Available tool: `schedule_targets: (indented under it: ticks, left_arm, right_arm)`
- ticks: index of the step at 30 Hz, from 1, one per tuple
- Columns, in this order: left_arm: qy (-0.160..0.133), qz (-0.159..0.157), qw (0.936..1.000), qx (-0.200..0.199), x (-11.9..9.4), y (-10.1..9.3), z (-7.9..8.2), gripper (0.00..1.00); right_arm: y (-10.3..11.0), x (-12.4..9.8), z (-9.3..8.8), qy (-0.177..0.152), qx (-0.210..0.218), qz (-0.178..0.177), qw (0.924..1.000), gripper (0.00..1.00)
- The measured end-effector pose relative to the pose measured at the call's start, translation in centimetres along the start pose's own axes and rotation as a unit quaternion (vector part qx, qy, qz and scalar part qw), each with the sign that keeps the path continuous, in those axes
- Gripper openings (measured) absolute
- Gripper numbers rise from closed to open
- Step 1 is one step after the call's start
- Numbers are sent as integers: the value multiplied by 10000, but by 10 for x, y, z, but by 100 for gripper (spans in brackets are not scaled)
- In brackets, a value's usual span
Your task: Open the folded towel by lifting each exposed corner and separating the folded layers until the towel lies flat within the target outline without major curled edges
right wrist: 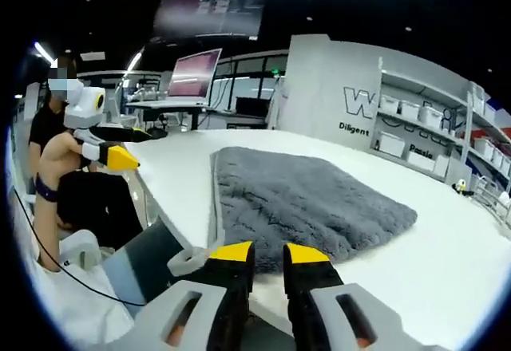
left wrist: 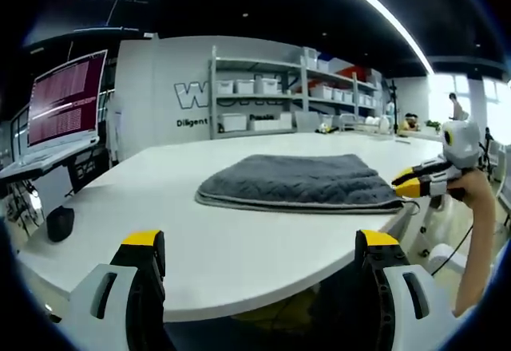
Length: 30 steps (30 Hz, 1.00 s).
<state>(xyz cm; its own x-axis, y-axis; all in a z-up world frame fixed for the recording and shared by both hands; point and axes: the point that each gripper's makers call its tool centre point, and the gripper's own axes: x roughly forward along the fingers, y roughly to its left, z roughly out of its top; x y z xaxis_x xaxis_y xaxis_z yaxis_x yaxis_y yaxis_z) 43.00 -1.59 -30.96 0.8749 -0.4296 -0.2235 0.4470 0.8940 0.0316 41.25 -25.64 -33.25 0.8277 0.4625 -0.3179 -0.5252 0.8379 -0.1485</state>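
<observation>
Tongs (right wrist: pixel 267 259) beside flat folded towel (right wrist: pixel 303 199)

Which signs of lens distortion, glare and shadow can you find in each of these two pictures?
Left gripper view: the white table's edge bows in a curve, the ceiling light strip bends and glares, the window at the right is washed out, and the folded grey plush towel casts little shadow. Right gripper view: the white storage shelves lean, and the ceiling is dark.
</observation>
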Motion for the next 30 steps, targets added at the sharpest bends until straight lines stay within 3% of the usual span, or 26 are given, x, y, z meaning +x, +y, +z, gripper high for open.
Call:
schedule_targets:
  ticks: [3, 9, 15, 20, 23, 30]
  left_arm:
    - [1, -22, 10000, 13, 0, -2, 1, 97]
    - [-3, 10, 10000, 2, -1, 0, 1, 97]
    - [-5, -2, 10000, 6, -1, 0, 1, 97]
    - [4, 16, 10000, -11, -1, 2, 0, 97]
    - [1, 10, 10000, -4, -1, 2, 0, 97]
    - [-2, 23, 10000, -15, 0, 3, 1, 97]
  right_arm:
    - [5, 7, -13, 305, -3, 126, 9995, 11]
    - [0, 5, -14, 343, -188, -6, 9992, 2]
    - [-23, 4, -18, 410, -327, -553, 9971, 1]
    - [-50, 0, -22, 463, -417, -1150, 9914, 1]
    - [-68, -5, -25, 554, -538, -1595, 9842, 2]
    - [-79, -9, -25, 508, -487, -1804, 9811, 2]
